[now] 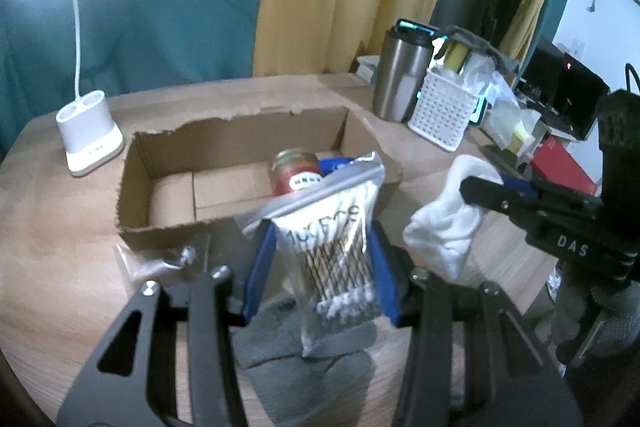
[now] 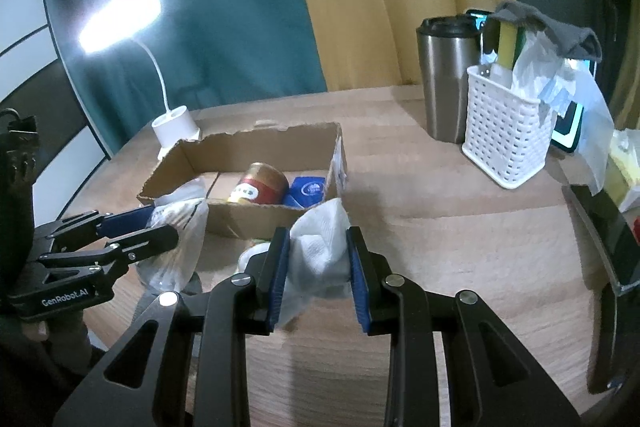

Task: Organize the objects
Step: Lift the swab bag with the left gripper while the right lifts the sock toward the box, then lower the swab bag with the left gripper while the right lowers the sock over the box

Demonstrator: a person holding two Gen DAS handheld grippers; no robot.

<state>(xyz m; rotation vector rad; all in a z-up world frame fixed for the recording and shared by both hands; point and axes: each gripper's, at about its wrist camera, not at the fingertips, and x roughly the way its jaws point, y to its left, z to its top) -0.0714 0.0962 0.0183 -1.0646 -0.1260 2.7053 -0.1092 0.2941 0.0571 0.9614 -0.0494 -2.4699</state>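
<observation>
My left gripper (image 1: 324,227) is shut on a clear zip bag of cotton swabs (image 1: 332,247), held upright above the wooden table just in front of a torn cardboard box (image 1: 160,155). Inside the box lie a red-labelled jar (image 1: 298,175) and a blue packet (image 1: 340,163). My right gripper (image 2: 318,233) is shut on a white sock (image 2: 320,247), lifted off the table near the box's (image 2: 260,139) front right corner. The right wrist view shows the left gripper (image 2: 164,223) at the left with the bag (image 2: 180,247), and the jar (image 2: 260,187) in the box.
A lit white desk lamp (image 1: 90,143) stands left of the box. At the back right are a steel tumbler (image 1: 400,75) and a full white basket (image 1: 444,111). A grey sock (image 1: 304,359) lies under the left gripper; a clear bag (image 1: 152,263) lies beside it.
</observation>
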